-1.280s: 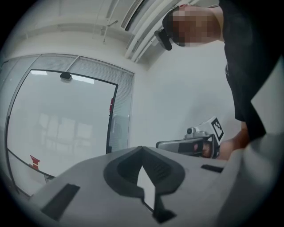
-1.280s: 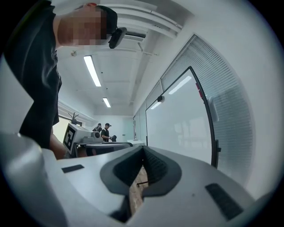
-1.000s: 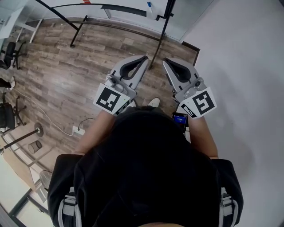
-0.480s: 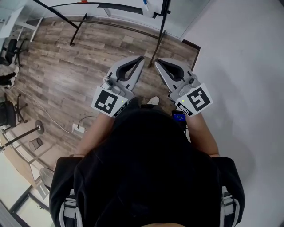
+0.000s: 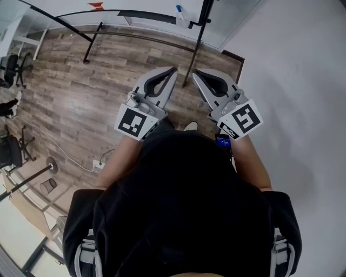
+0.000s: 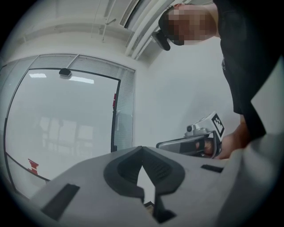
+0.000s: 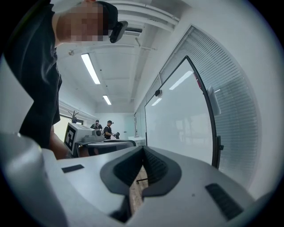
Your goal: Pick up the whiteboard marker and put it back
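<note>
Currently, the approach step is judged to be in hand: nothing has been picked up, and both claws are held out in front of the person above the wooden floor (image 5: pixel 81 81).

- **Left claw** (image 5: pixel 172 71): its tips are seen pressed together in the left gripper view, and nothing is held between them.
- **Right claw** (image 5: pixel 195 73): it is likewise closed tip to tip in the right gripper view and is empty. The 2 claws are held side by side, near each other but apart, and both are pointed towards the board.
- **Whiteboard** (image 6: pixel 66 124): a large black-framed panel is shown ahead, carried on a dark stand (image 5: pixel 195 43) whose legs rest on the floor. A small red mark is visible near its lower left corner.
- **Whiteboard marker** (image 5: pixel 179 11): this is taken to be the small blue-and-white item at the lower edge of the board, close to the stand's upright. It is too small in the head view to be confirmed, and it is not made out in either gripper view. It lies well apart from both claws.

For the next move, 1 claw would have to be opened and carried forward to the board's lower edge, and its jaws set either side of the marker's barrel before they are closed. A square approach is judged necessary, because a thin round barrel is easily rolled or knocked off a narrow ledge.
</note>
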Available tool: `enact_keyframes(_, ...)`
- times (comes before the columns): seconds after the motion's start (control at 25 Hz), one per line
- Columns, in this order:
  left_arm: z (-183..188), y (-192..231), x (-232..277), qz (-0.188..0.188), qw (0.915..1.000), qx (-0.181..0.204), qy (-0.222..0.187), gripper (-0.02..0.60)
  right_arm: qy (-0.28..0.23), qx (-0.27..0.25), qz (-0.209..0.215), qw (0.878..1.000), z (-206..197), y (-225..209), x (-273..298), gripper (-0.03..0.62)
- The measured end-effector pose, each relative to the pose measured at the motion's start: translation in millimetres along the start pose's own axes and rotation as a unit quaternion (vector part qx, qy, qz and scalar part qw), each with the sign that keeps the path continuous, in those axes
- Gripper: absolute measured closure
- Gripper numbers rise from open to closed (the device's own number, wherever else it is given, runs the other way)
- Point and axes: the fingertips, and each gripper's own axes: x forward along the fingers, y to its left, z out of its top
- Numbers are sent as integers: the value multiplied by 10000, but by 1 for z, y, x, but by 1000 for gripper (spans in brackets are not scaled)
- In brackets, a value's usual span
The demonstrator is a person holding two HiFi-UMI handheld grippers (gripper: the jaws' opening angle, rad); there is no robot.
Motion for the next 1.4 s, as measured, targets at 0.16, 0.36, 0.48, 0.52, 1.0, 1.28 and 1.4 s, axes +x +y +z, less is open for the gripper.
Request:
enact_keyframes(0.16, 6, 34, 3, -157, 9999, 12, -41, 578, 104, -100, -48, 9999, 6, -7, 34, 592)
enact_keyframes(0.36, 12, 77, 10, -402, 9992, -48, -50, 578, 142, -34, -183, 9997, 11, -15, 79, 592)
enact_keyframes(0.48, 12, 99, 8, -521, 9986, -44, -46, 578, 156, 77, -306, 9994, 10, -16, 100, 592)
enact_keyframes(0.52, 13, 106, 8, -570, 9984, -52, -36, 578, 153, 106, -361, 9992, 11, -17, 107, 592)
enact_keyframes(1.0, 13, 174, 4, -1223, 9923, -217, -37, 578, 180, 75, -1070, 9941, 19, -34, 174, 592)
enact_keyframes(1.28, 9, 202, 4, -1410, 9896, -292, -15, 578, 230, 209, -1287, 9912, 16, -39, 195, 592)
enact_keyframes(1.4, 7, 206, 7, -1423, 9893, -332, -1, 578, 211, 342, -1339, 9902, 13, -44, 195, 592)
